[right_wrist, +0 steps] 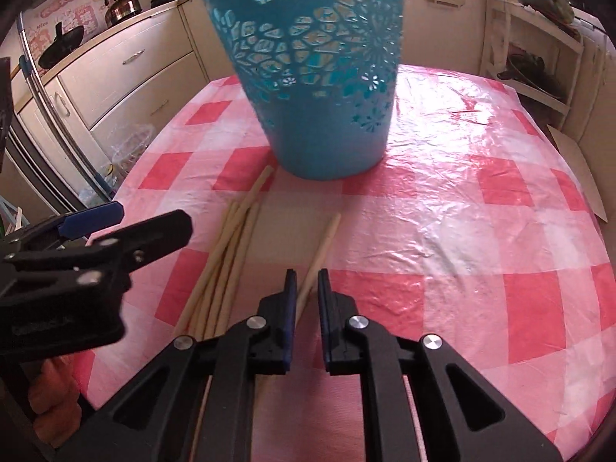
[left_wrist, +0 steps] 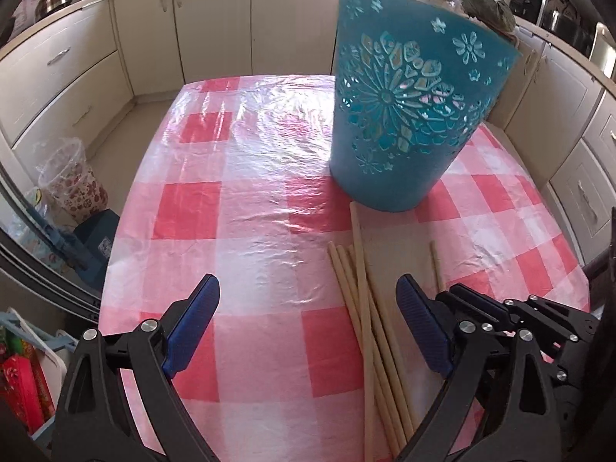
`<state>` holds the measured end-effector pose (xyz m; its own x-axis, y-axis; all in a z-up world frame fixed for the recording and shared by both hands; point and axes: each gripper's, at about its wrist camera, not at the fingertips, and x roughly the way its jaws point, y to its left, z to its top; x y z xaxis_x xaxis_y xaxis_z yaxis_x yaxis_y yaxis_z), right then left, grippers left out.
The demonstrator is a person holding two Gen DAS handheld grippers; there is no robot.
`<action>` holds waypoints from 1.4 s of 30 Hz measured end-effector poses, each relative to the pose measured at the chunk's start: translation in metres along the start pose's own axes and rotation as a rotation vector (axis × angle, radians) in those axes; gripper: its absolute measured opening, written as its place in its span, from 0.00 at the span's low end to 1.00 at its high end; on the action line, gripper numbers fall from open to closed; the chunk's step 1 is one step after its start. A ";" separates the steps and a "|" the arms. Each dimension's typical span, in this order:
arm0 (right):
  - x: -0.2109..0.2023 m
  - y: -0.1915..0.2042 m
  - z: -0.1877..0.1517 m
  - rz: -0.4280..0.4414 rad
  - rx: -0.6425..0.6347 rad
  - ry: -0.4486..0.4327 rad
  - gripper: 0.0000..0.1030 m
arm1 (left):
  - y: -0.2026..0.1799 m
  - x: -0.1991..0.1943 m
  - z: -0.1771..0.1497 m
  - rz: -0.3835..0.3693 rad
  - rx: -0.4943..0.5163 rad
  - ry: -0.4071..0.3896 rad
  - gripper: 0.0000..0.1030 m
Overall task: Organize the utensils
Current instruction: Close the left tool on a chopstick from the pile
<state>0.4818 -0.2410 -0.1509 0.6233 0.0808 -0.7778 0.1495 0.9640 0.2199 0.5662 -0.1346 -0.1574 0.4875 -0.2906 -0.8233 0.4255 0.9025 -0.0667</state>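
Note:
A tall teal holder [left_wrist: 404, 115] [right_wrist: 319, 88] with cut-out flowers stands upright on the pink checked table [right_wrist: 462, 231]. Just in front of it lies a bundle of several pale wooden chopsticks [left_wrist: 365, 327] [right_wrist: 227, 254]. One single chopstick [right_wrist: 323, 242] [left_wrist: 434, 265] lies apart to their right. My right gripper [right_wrist: 308, 288] is down over that single stick. Its jaws are nearly closed around the stick, and a sliver of cloth still shows beside it. My left gripper [left_wrist: 308, 308] [right_wrist: 154, 217] stands wide open just left of the bundle, with nothing between its pads.
A flat pale board [left_wrist: 396, 246] lies under the chopsticks, up against the holder. Cream kitchen cabinets [left_wrist: 77, 77] ring the table, with a kettle [right_wrist: 121, 7] on the counter. A lined bin [left_wrist: 73, 181] stands on the floor to the left.

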 end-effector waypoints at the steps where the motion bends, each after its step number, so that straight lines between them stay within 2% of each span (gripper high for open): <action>1: -0.001 -0.004 -0.001 0.004 0.011 -0.001 0.10 | -0.005 0.005 0.001 0.008 0.014 0.009 0.86; 2: -0.002 -0.007 -0.001 0.010 0.020 0.000 0.10 | -0.010 0.011 0.002 0.014 0.022 0.019 0.86; 3: -0.003 -0.007 -0.001 0.013 0.023 0.000 0.09 | -0.012 0.014 0.003 0.019 0.027 0.028 0.81; 4: -0.003 -0.007 -0.001 0.014 0.024 -0.001 0.09 | -0.015 0.018 0.004 0.022 0.031 0.039 0.72; 6: -0.004 -0.007 -0.002 0.012 0.020 -0.002 0.09 | -0.014 0.024 0.004 0.005 0.013 0.066 0.61; 8: -0.005 -0.009 -0.002 0.021 0.031 -0.002 0.09 | -0.014 0.025 0.003 0.012 0.022 0.064 0.53; 13: -0.005 -0.011 -0.001 0.030 0.044 -0.002 0.09 | -0.004 0.022 0.003 -0.053 -0.015 0.064 0.21; 15: -0.005 -0.012 -0.001 0.031 0.046 -0.002 0.09 | 0.002 0.022 0.004 -0.079 -0.038 0.062 0.19; 16: -0.006 -0.012 -0.001 0.033 0.047 -0.002 0.09 | 0.004 0.022 0.003 -0.091 -0.049 0.059 0.14; 18: -0.006 -0.013 -0.001 0.034 0.050 -0.003 0.09 | 0.010 0.021 0.003 -0.117 -0.071 0.060 0.09; 22: -0.006 -0.013 -0.001 0.032 0.048 -0.003 0.09 | 0.021 0.017 0.002 -0.125 -0.097 0.058 0.06; 29: -0.006 -0.014 -0.001 0.032 0.048 -0.003 0.09 | 0.032 0.020 -0.002 -0.060 -0.087 0.092 0.06; 36: -0.005 -0.011 -0.001 0.042 0.036 -0.013 0.18 | 0.034 0.027 0.013 -0.003 -0.074 0.111 0.07; 39: -0.005 -0.008 0.000 0.010 -0.002 -0.012 0.12 | 0.030 0.033 0.018 0.028 -0.047 0.109 0.07; 42: -0.005 -0.010 0.001 0.023 -0.003 -0.006 0.09 | 0.029 0.033 0.018 0.003 -0.047 0.113 0.05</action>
<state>0.4778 -0.2513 -0.1493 0.6315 0.1016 -0.7687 0.1330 0.9625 0.2364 0.6082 -0.1233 -0.1764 0.3986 -0.2528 -0.8816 0.3870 0.9179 -0.0882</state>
